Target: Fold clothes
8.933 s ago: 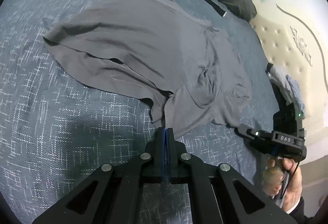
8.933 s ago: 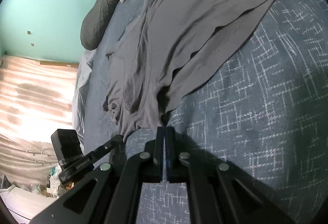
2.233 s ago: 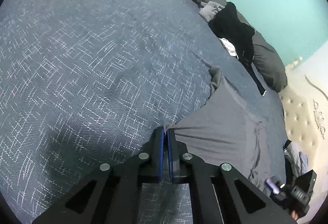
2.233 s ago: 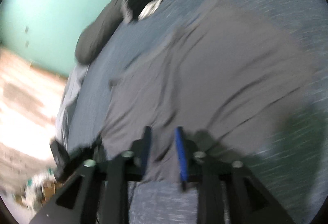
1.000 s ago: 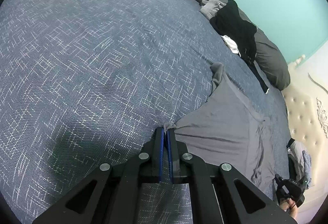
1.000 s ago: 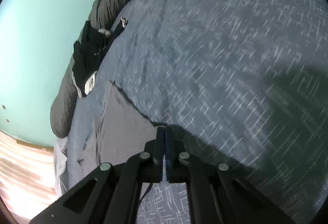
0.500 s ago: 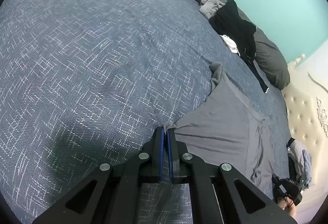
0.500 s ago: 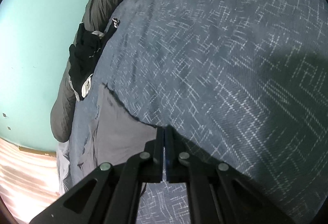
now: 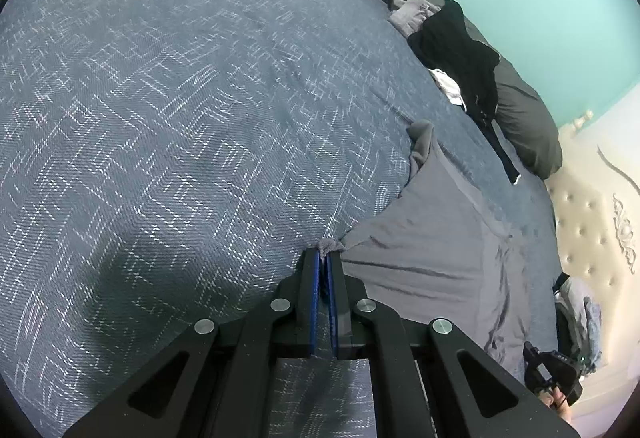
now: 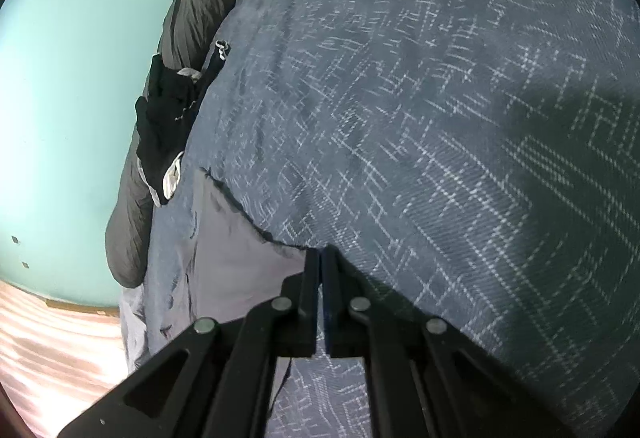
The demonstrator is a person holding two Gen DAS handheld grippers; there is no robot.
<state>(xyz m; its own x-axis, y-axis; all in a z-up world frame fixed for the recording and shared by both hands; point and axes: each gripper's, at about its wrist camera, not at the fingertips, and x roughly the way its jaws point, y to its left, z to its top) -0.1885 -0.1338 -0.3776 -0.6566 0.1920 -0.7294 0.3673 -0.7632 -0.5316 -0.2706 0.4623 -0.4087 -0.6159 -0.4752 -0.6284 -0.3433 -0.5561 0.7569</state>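
A grey garment [image 9: 432,250] lies flat on the blue patterned bedspread [image 9: 180,117], to the right in the left wrist view. My left gripper [image 9: 325,258] is shut on a corner of the garment; a small tuft of cloth sticks out past the tips. In the right wrist view the garment [image 10: 236,258] lies to the left, and my right gripper [image 10: 320,258] is shut at its edge, pinching the cloth. The other hand-held gripper [image 9: 554,378] shows at the lower right of the left wrist view.
A pile of black and white clothes [image 9: 460,53] lies against a long dark grey pillow [image 9: 520,117] by the turquoise wall. A cream tufted headboard [image 9: 592,238] stands at the right. Light clothes [image 9: 580,310] lie beside it. The bedspread [image 10: 440,117] stretches far on the right.
Long ago the garment lay spread out and crumpled; now it is drawn flat and narrow. In the last second the right gripper closed on its edge and shifted slightly; the left stayed still.
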